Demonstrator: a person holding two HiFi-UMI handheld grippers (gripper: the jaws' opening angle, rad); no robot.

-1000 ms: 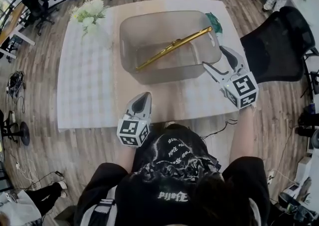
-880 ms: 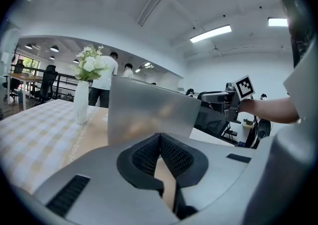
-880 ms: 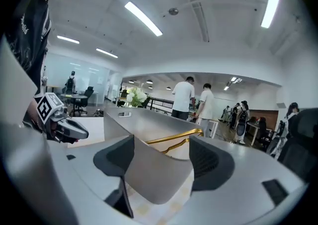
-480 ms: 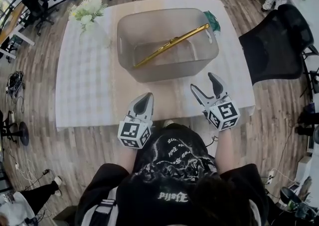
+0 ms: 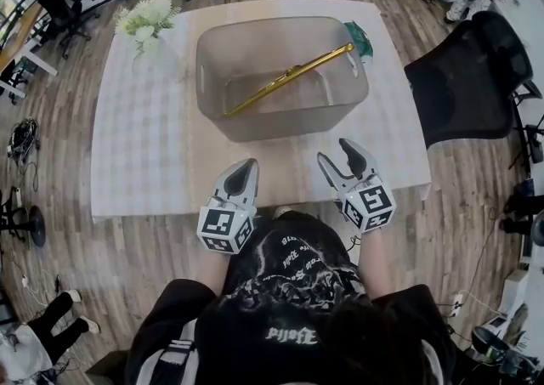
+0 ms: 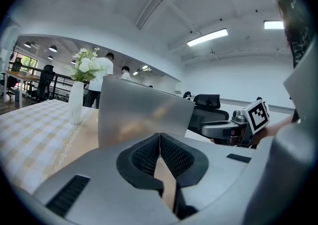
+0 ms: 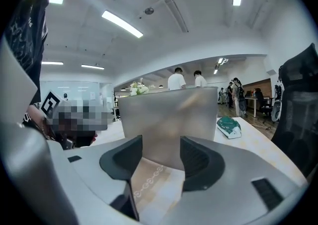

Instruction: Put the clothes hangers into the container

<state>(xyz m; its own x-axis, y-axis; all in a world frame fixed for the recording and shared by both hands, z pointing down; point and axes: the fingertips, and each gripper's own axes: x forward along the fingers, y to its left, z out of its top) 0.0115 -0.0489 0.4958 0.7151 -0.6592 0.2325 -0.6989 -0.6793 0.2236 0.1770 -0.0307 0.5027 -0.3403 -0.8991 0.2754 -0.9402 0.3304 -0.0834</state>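
1. Withdrawal is the main change. The right claw (image 5: 334,152) stood at the 3 o'clock rim of the translucent grey plastic container (image 5: 289,124) a second ago. It has come back toward the person and now hovers over the near edge of the pale cloth-covered counter (image 5: 144,145), at about 5 o'clock from the container.
2. Its jaws were spread wide a moment ago and are closing now with nothing between them (its own view shows only counter and container wall through the gap).
3. The left claw (image 5: 240,175) has not stirred. It sits at about 7 o'clock from the container, its pads pressed together and empty.
4. The slim gold metal clothes hanger (image 5: 289,79) lies inside the container. It slants from the 7 o'clock part of the floor up to the 2 o'clock rim, much as it lay a second ago, and neither claw touches it.
5. My reading is that the hanger has been let go and the deposit is done. No other hanger shows on the counter. It carries only a bunch of white and pale green flowers (image 5: 144,18) at 10 o'clock and a small green packet (image 5: 361,35) at 2 o'clock. The task therefore looks complete or nearly so, with both claws drawn back to rest.
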